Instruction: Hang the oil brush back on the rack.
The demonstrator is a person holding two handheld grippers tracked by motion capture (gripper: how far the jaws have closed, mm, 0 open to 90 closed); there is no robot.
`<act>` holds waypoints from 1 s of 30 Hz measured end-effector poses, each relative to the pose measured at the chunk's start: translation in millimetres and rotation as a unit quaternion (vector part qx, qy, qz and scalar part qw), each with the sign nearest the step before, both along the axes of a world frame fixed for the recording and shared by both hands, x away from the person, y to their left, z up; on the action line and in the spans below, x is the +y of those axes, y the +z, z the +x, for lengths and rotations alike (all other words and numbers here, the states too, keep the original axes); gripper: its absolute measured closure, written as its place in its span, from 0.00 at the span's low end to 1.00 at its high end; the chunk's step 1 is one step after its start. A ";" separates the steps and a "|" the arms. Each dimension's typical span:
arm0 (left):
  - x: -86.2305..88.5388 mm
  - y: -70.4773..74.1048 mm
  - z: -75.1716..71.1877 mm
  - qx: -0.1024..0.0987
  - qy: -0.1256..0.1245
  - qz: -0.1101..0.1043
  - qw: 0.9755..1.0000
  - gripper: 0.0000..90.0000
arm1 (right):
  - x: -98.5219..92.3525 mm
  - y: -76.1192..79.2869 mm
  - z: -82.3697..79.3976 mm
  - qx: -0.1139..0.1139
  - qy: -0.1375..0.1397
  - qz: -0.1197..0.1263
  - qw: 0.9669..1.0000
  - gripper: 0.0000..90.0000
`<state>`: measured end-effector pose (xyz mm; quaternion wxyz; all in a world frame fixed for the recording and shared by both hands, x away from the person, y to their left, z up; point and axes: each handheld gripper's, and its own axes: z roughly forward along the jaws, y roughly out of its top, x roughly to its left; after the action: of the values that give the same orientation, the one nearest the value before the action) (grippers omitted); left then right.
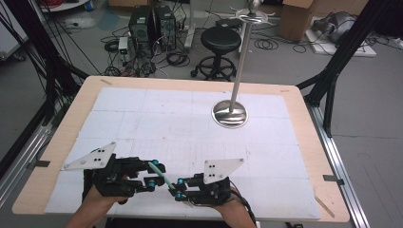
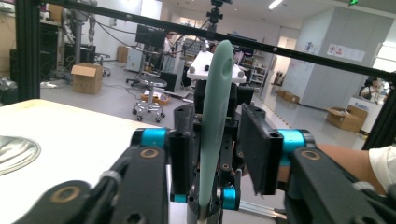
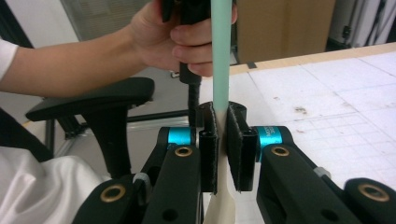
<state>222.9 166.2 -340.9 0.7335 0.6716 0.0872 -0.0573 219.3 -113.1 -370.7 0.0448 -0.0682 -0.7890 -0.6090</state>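
A pale green utensil handle [image 1: 160, 174] spans the gap between my two grippers near the table's front edge. My right gripper [image 1: 178, 187] is shut on it: in the right gripper view both pads of the right gripper [image 3: 223, 140] press the green handle [image 3: 221, 56] where it meets a cream-coloured lower part. My left gripper [image 1: 154, 175] faces it from the left. In the left gripper view the handle [image 2: 215, 116], with a hole near its tip, stands between the jaws of the left gripper [image 2: 219, 144]. The right-hand pad [image 2: 259, 149] stays apart from it, so the jaws are open.
A metal stand with a round base [image 1: 230, 114] and a tall pole rises at the table's far right-centre; the base [image 2: 14, 151] also shows in the left gripper view. A stool [image 1: 221, 40] and computer towers [image 1: 152, 26] sit on the floor beyond. An office chair armrest [image 3: 93, 100] is behind me.
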 end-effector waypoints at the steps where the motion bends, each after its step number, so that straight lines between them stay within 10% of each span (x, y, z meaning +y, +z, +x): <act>1: -0.7 -0.1 0.1 -0.001 -0.003 -0.001 1.000 0.78 | 0.7 -0.7 0.3 0.003 0.006 0.001 1.000 0.93; 12: -0.8 0.4 0.2 -0.010 0.009 0.011 1.000 0.90 | 1.0 -2.2 0.0 0.007 0.008 0.000 1.000 0.92; 18: -1.4 2.8 -0.1 -0.002 0.038 0.030 0.999 0.91 | -3.5 -0.7 0.5 0.006 -0.030 0.007 1.000 0.68; 30: -6.5 13.5 -0.8 0.012 0.115 0.086 0.990 0.91 | 0.5 9.9 -6.5 -0.037 -0.110 -0.031 0.993 0.65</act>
<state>222.1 159.7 -327.5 0.6737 0.7169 0.1775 0.0274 212.8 -112.7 -360.8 -0.0533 -0.1332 -0.7961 -0.5879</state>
